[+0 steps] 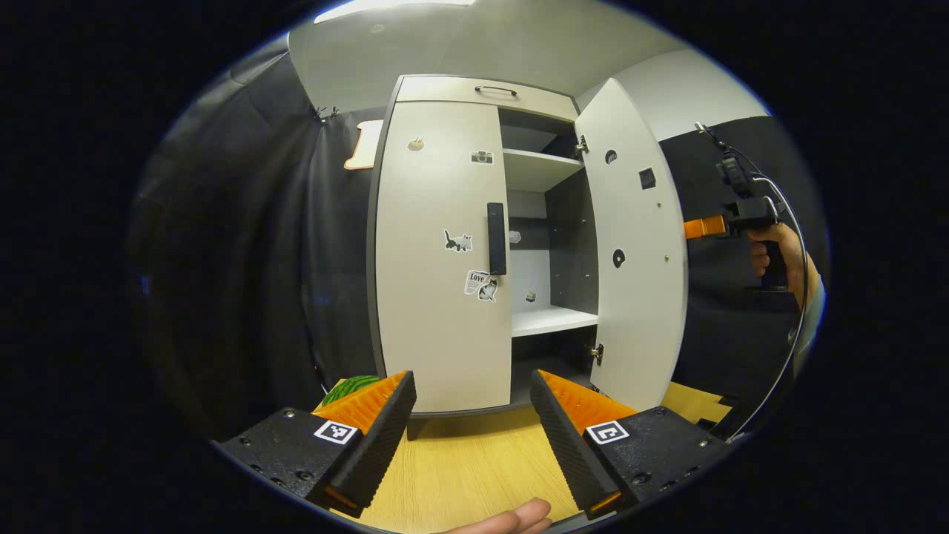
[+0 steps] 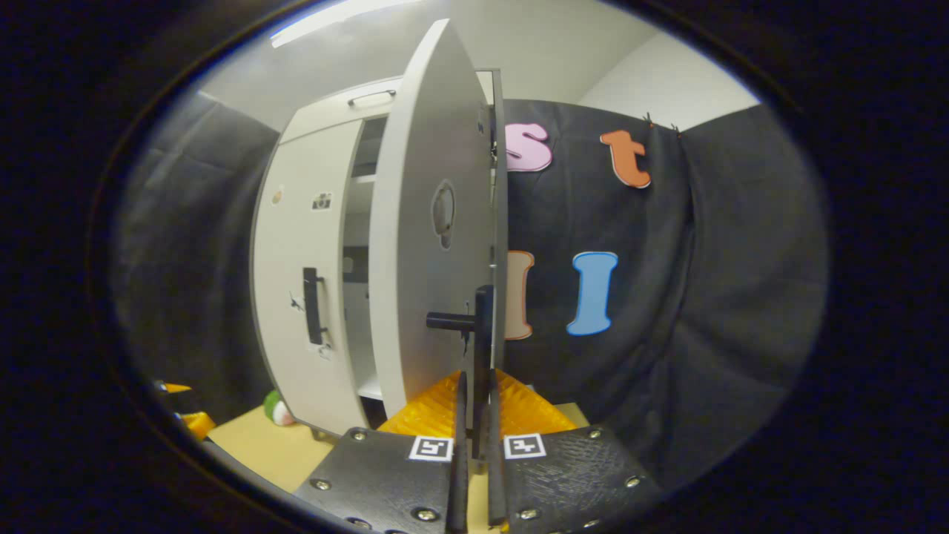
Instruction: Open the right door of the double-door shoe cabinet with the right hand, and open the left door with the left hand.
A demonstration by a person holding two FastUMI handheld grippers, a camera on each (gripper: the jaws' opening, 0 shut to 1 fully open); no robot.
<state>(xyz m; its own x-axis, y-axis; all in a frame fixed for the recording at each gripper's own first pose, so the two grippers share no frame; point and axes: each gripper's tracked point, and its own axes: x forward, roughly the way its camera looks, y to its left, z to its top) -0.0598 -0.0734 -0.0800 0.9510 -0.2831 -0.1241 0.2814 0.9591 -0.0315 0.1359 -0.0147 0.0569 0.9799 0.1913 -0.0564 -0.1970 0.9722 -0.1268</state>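
Right gripper (image 2: 474,400) is pinched nearly closed on the right door's (image 2: 422,245) black bar handle (image 2: 482,334), door swung wide open w/ handle straight ahead between the fingers. Left gripper (image 1: 471,415) is spread wide and empty; left door (image 1: 437,252) is closed, ahead above the gap, its handle (image 1: 496,239) above the right finger. Doors look stiff, light, hinged: grip bar mid-length, pull along the arc.

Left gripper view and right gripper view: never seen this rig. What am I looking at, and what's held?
No robot here: a person holds a two-finger gripper in each hand, and a fisheye camera rides on each. The left gripper view looks past the open left gripper at the shoe cabinet standing on a wooden table. Its left door is shut, its right door swung open. Far right, a hand carries the other gripper. The right gripper view shows the right gripper closed on the right door's black handle, both fingers pressing it. A green object lies beside the cabinet.
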